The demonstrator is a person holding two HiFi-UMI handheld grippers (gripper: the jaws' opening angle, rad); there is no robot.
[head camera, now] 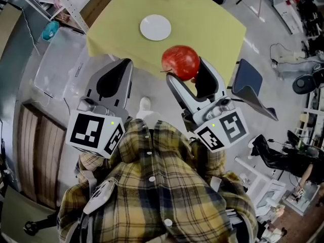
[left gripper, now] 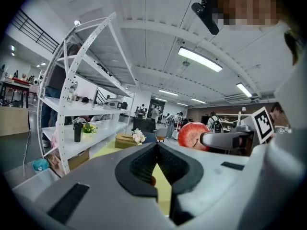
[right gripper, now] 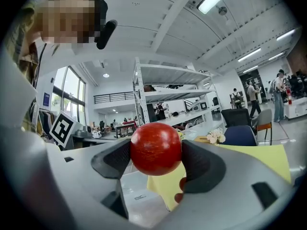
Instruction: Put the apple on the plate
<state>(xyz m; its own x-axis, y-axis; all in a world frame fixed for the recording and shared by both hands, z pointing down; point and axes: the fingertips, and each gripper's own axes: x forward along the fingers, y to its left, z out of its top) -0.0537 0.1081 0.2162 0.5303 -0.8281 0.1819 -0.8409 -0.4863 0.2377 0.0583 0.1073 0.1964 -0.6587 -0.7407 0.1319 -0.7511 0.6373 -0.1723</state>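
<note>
A red apple (head camera: 180,62) is held up in the air, clamped between the jaws of my right gripper (head camera: 183,74); in the right gripper view the apple (right gripper: 156,148) fills the gap between the two dark pads. A white plate (head camera: 155,27) lies empty on the yellow-green tablecloth (head camera: 212,24), beyond the apple. My left gripper (head camera: 121,67) hangs to the left, short of the table's near edge, jaws shut with nothing in them. From the left gripper view the apple (left gripper: 192,134) shows at the right, and the closed left gripper (left gripper: 156,145) points level into the room.
A tissue box with flowers (left gripper: 127,140) sits at the table's far edge. White shelving (left gripper: 91,123) stands to the left, a clear plastic bin (head camera: 61,70) on the floor beside it. A blue chair (head camera: 250,85) is at the table's right. My plaid shirt (head camera: 157,186) fills the foreground.
</note>
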